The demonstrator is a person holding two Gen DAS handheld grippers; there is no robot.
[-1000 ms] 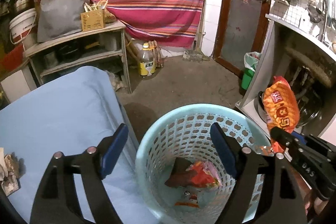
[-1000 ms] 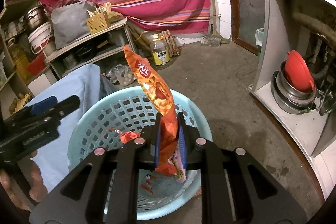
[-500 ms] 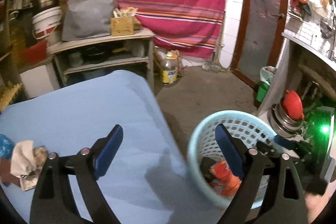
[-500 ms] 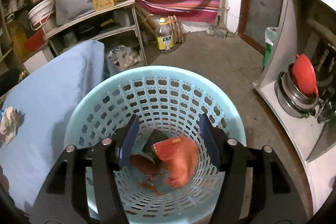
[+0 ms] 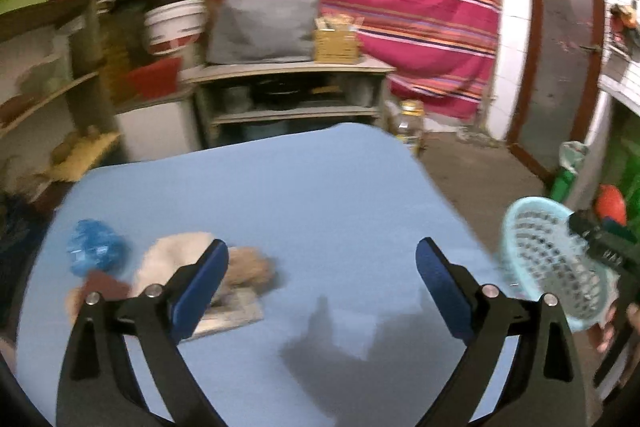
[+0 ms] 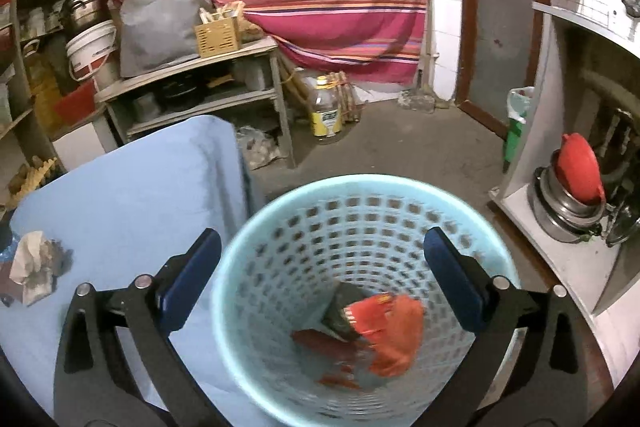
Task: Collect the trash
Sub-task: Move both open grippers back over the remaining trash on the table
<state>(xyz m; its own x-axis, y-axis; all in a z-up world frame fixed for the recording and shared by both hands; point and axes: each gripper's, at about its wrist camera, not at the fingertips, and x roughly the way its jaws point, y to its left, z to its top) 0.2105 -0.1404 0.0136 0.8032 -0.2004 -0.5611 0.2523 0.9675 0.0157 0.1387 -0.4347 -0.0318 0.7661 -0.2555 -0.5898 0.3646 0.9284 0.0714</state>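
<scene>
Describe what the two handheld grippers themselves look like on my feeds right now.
Both look alike. The left gripper and right gripper each have two black angular arms that fork outward, with silver round bolt heads at the joints and flat blue pads lining the fingers' inner faces. In the left view, the right unit's black body shows white lettering, too blurred to read. No cables or sleeves show.
</scene>
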